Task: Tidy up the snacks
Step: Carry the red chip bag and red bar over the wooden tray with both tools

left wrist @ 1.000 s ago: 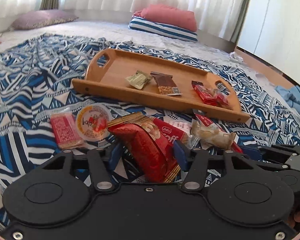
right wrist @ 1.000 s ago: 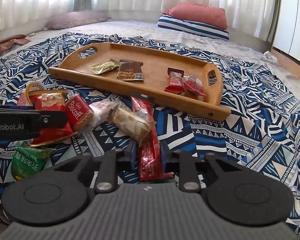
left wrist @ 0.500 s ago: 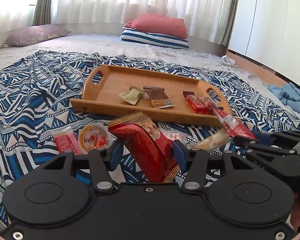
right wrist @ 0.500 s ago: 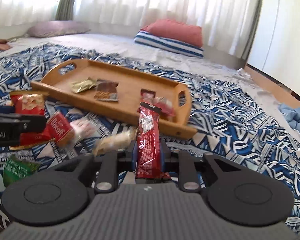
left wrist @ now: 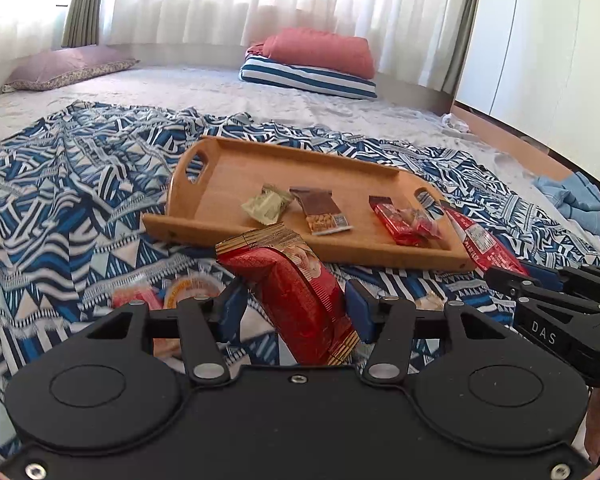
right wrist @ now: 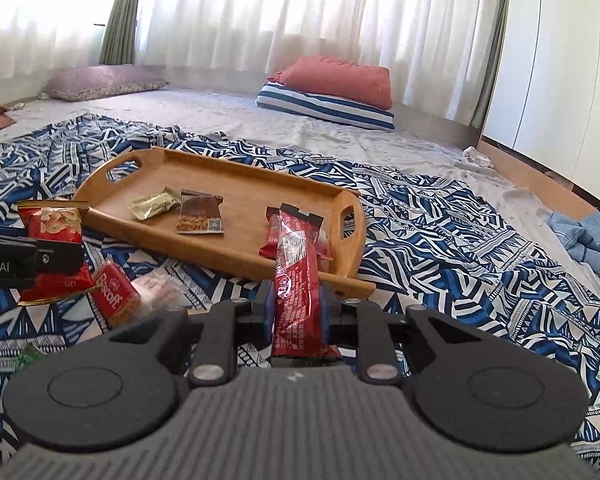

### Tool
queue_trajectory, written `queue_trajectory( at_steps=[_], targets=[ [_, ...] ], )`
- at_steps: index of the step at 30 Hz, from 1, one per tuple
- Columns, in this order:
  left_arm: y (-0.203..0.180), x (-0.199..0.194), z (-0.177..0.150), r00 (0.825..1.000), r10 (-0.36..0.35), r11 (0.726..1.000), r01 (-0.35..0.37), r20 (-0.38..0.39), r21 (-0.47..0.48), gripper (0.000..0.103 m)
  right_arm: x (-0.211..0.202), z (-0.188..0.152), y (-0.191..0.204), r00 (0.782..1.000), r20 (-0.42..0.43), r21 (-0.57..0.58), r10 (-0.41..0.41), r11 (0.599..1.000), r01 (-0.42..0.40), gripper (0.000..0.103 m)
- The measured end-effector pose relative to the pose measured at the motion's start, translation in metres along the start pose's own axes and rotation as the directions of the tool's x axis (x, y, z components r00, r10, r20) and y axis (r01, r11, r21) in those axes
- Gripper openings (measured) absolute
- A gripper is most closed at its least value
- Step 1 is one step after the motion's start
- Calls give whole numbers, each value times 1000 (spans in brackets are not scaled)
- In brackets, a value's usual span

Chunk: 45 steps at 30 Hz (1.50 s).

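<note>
My left gripper [left wrist: 294,304] is shut on a puffy red peanut bag [left wrist: 292,280] with gold ends, held above the blanket. In the right wrist view the same bag [right wrist: 52,224] shows at the left. My right gripper [right wrist: 296,308] is shut on a long red snack bar [right wrist: 294,264] that stands upright between the pads. A wooden tray [left wrist: 204,228] with cut-out handles lies ahead on the blanket. It holds a green-gold packet [left wrist: 266,206], a brown almond bar [left wrist: 320,212] and small red packets [left wrist: 400,220]. In the left wrist view the right gripper [left wrist: 500,276] is at the right, near the tray's corner.
Loose snacks lie on the blue patterned blanket [right wrist: 440,240]: a red Biscoff pack [right wrist: 114,300], a pink wrapper [left wrist: 136,298], a round-lidded cup [left wrist: 192,288]. Pillows [right wrist: 332,88] sit by the curtains. Blue cloth [right wrist: 592,240] and white cupboards are at the right.
Both grippers have risen with their snacks, lifting them off the blanket. The pale packet that lay across the red bar has dropped away. The tray now looks lower and farther.
</note>
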<state>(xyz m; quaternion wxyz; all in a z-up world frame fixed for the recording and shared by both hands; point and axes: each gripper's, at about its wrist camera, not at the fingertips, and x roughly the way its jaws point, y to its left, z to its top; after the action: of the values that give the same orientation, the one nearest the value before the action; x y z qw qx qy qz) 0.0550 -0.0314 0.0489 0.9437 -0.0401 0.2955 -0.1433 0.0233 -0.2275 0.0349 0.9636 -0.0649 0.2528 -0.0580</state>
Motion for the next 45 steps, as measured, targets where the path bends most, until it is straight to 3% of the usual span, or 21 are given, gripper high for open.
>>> queue_trajectory(
  at_steps=[12, 18, 24, 34, 45],
  targets=[
    [19, 19, 54, 999, -37, 998, 37, 10, 49, 51, 21, 32, -8, 999, 9, 108, 38, 993, -39, 25],
    [44, 50, 91, 995, -88, 996, 88, -39, -9, 51, 42, 51, -9, 998, -3, 145, 66, 987, -64, 26],
    [60, 89, 115, 992, -87, 995, 91, -92, 42, 51, 72, 63, -8, 995, -37, 203, 96, 975, -86, 26],
    [68, 144, 119, 976, -126, 980, 150, -177, 128, 51, 117, 67, 8, 991, -68, 208, 113, 973, -97, 26],
    [81, 170, 122, 963, -131, 972, 171, -236, 158, 51, 145, 61, 21, 987, -107, 191, 117, 977, -95, 27]
  ],
)
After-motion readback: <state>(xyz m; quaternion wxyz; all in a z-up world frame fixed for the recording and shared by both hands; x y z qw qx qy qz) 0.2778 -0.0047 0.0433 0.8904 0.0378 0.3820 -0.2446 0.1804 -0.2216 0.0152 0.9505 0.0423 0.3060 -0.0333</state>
